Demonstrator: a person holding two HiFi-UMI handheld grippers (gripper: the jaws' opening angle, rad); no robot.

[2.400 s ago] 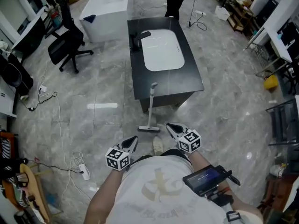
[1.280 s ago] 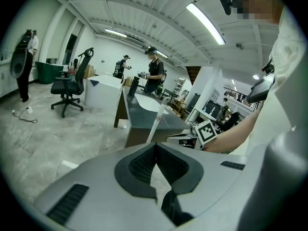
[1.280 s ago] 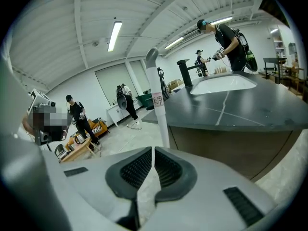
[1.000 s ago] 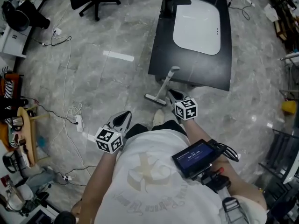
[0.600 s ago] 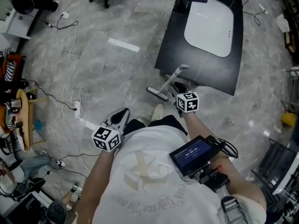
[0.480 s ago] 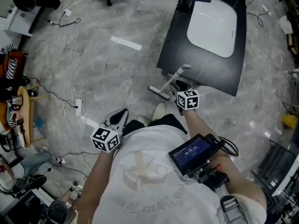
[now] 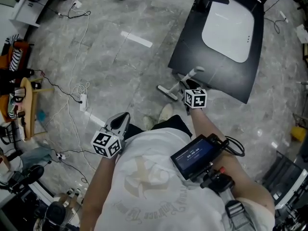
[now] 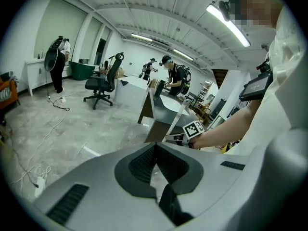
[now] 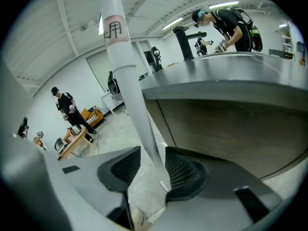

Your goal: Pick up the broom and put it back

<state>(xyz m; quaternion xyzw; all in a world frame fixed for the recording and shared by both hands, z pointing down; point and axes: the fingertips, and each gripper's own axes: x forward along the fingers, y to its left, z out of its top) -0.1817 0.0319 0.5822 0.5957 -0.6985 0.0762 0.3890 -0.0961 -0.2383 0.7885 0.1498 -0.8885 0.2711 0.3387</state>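
Nearest us, we are holding the left tongs (image 7: 121, 119) closed and empty beside our hip. The right tongs (image 9: 153, 168) have just been opening and are standing wide around the handle of the pale grey plastic broom (image 9: 127, 90), not pressing it, so we are judging the pick-up about to begin. The broom is leaning against the black desk (image 7: 192, 52) below its white basin (image 7: 228, 25). A red-edged label (image 9: 114, 30) on the handle is showing one dark character that we cannot read with certainty.
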